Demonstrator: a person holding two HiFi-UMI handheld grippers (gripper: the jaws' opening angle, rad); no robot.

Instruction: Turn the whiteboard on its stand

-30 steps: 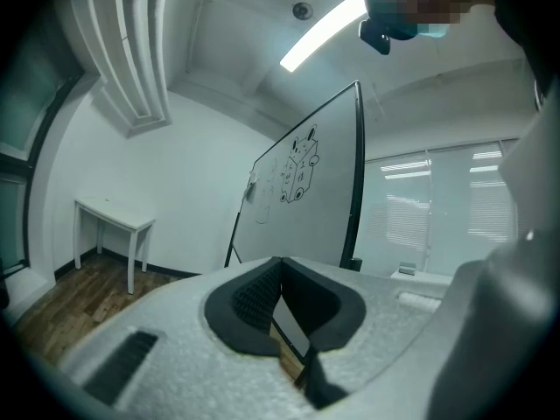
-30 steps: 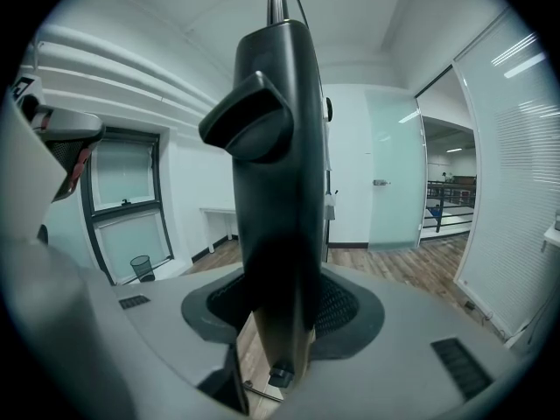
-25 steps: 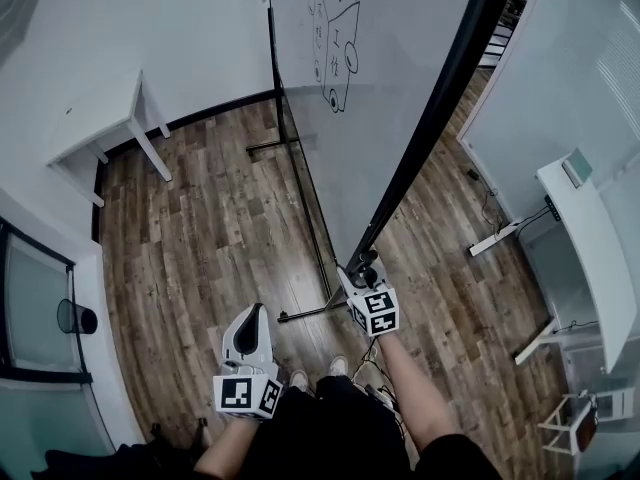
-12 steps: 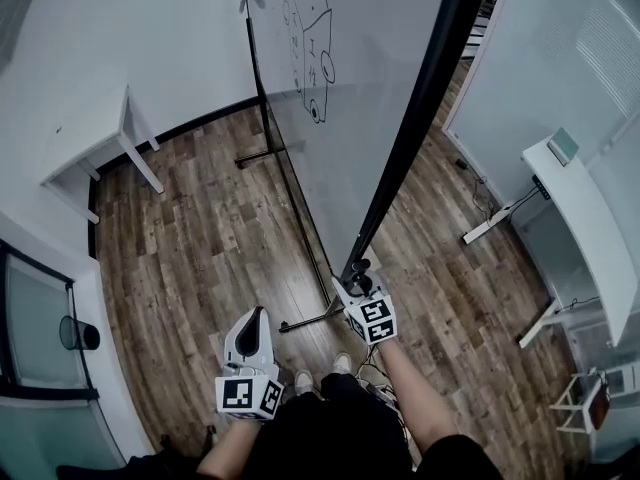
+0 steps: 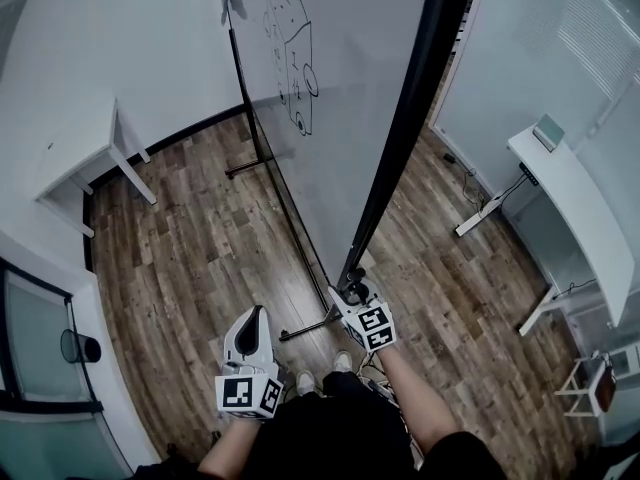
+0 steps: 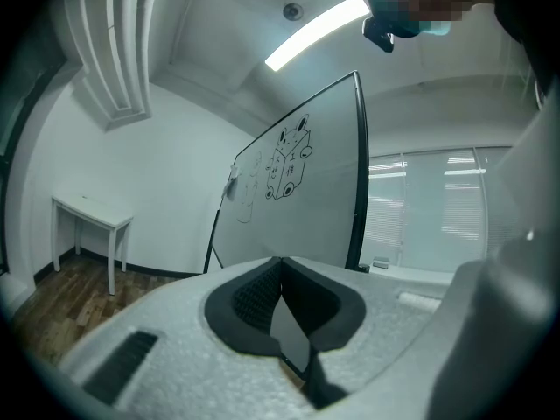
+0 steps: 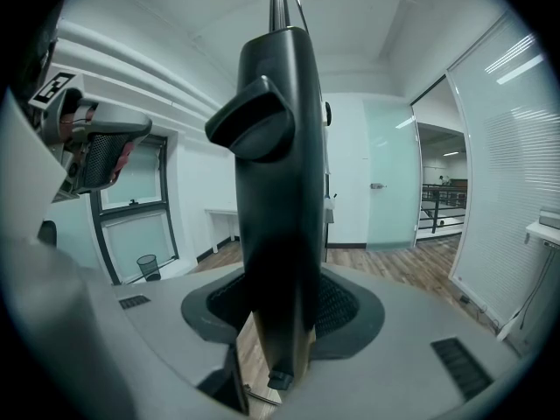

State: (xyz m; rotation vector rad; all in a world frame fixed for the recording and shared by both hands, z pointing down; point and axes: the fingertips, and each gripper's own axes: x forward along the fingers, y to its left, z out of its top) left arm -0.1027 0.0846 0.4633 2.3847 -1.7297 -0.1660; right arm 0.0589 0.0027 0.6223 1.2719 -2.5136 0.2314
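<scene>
whiteboard [image 5: 340, 98] upright on its stand [image 5: 244, 170] on the wood floor [image 5: 190, 248], edge-on ahead; right gripper [image 5: 352, 290] pinching the lower end of its black frame [image 7: 278, 191]; left gripper [image 5: 256, 318] alongside, jaws pressed together, empty.

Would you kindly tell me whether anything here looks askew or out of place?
Only the whiteboard: its panel seems to lean off vertical over the stand, with the right gripper clamped on its black edge. Nothing looks spilled or damaged.

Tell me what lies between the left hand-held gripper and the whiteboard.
Only bare wood floor and the stand's foot bar, as the head view shows.
</scene>
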